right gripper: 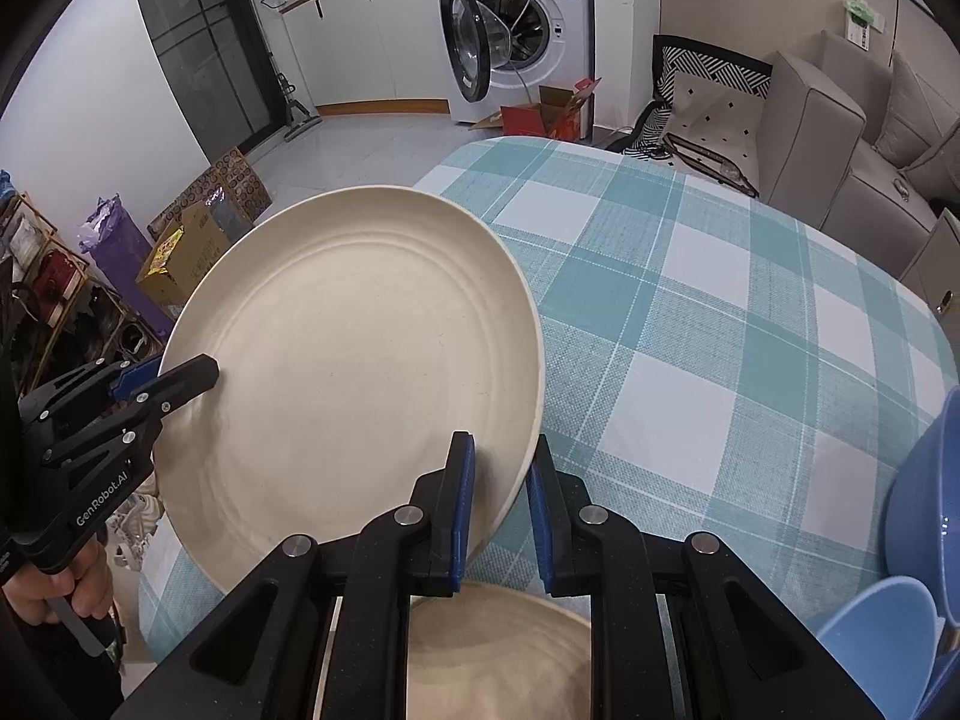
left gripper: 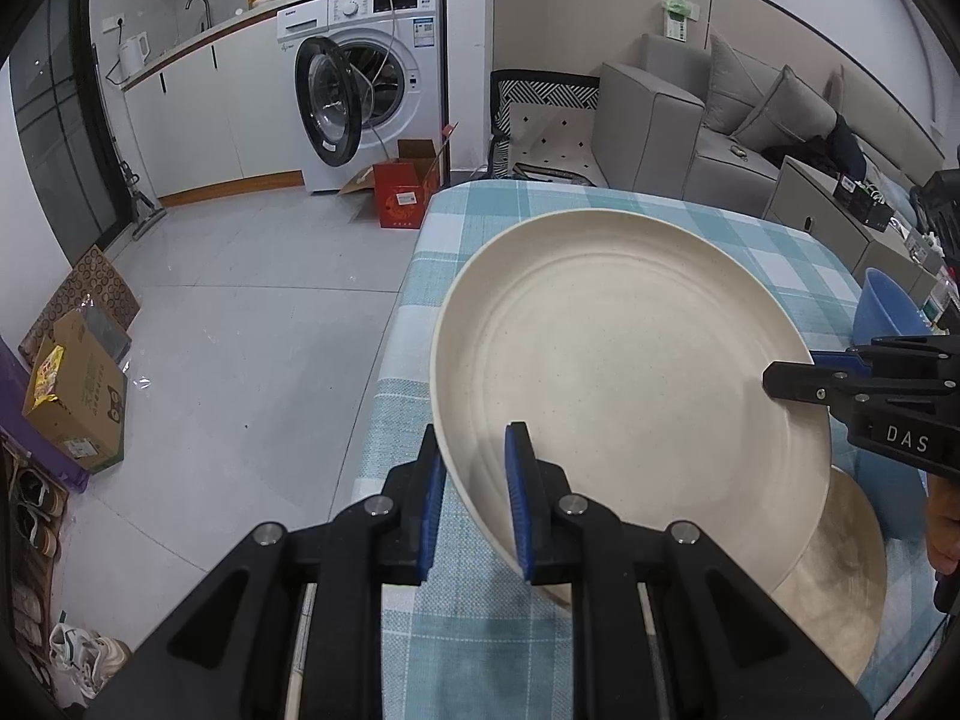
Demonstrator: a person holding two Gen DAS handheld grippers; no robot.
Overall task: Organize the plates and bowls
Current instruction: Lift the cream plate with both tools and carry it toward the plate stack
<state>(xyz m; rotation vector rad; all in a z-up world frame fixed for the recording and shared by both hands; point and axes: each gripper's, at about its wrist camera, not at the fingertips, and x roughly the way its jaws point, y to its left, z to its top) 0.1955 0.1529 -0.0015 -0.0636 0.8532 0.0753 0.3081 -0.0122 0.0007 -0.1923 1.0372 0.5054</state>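
Observation:
A large cream plate [left gripper: 624, 372] [right gripper: 354, 360] hangs tilted above the checked table, held by both grippers. My left gripper [left gripper: 477, 504] is shut on its near left rim; it also shows from the side in the right wrist view [right gripper: 180, 381]. On the opposite rim my right gripper [right gripper: 501, 504] is shut, and it enters the left wrist view from the right [left gripper: 786, 387]. Under the lifted plate a second cream plate [left gripper: 840, 588] [right gripper: 498, 648] lies on the cloth. Blue bowls [right gripper: 924, 510] [left gripper: 885, 312] stand at the table's right side.
The table with a teal and white checked cloth [right gripper: 720, 312] stretches ahead. Left of its edge is open tiled floor [left gripper: 240, 330] with cardboard boxes [left gripper: 78, 408]. A washing machine [left gripper: 372, 90] with its door open and a grey sofa [left gripper: 720, 114] stand behind.

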